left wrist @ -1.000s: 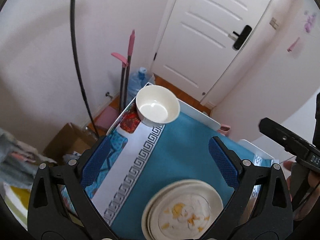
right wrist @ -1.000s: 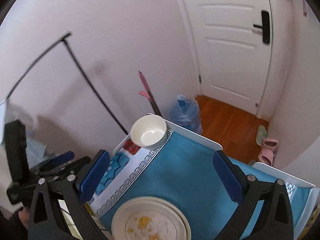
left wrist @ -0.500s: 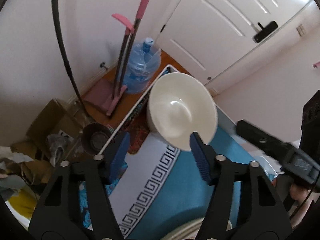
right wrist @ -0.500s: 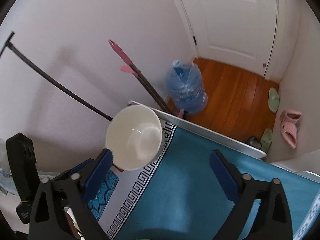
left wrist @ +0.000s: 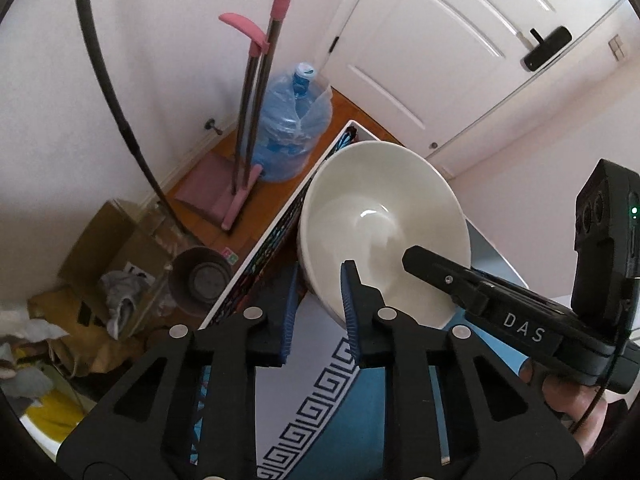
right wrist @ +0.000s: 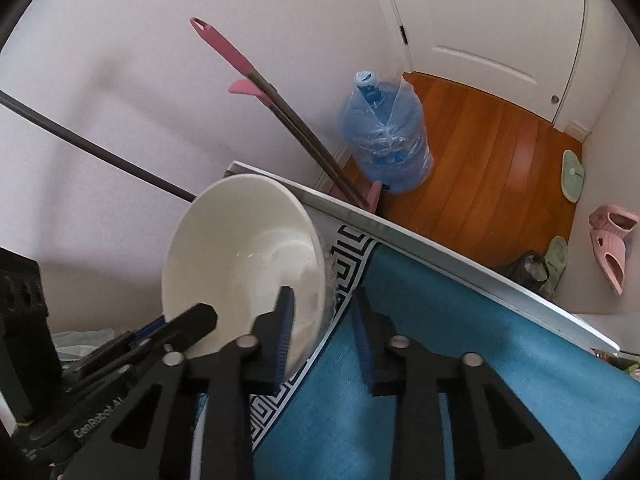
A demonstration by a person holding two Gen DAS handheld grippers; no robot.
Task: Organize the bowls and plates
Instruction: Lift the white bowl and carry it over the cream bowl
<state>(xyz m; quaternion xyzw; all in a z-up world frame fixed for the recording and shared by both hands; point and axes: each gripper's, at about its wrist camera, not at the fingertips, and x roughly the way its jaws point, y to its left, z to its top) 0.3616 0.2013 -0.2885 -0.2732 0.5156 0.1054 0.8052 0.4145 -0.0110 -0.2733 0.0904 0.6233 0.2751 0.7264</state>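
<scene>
A white bowl (left wrist: 384, 224) (right wrist: 240, 256) stands at the far corner of the table on the teal cloth (right wrist: 460, 360) with its white key-pattern border (left wrist: 320, 392). My left gripper (left wrist: 320, 304) is closing on the bowl's near-left wall, one blue pad outside and one inside, both against it. My right gripper (right wrist: 322, 320) is closing over the opposite rim: its left pad is inside the bowl, while a strip of cloth shows between the wall and its right pad. Each gripper appears in the other's view, the right gripper (left wrist: 440, 268) and the left gripper (right wrist: 192, 320). No plates are in view.
The white table edge (right wrist: 440, 252) runs just behind the bowl. On the floor beyond stand a blue water bottle (right wrist: 384, 140), a pink-handled mop (left wrist: 256, 120), a grey pot (left wrist: 200, 280) and cardboard boxes (left wrist: 112, 240). Slippers (right wrist: 612, 236) lie by the white door (left wrist: 460, 52).
Both grippers came down and forward from over the plates to the bowl. Their jaws went from wide open to narrow, each straddling a side of the bowl's rim. The plates left the view.
</scene>
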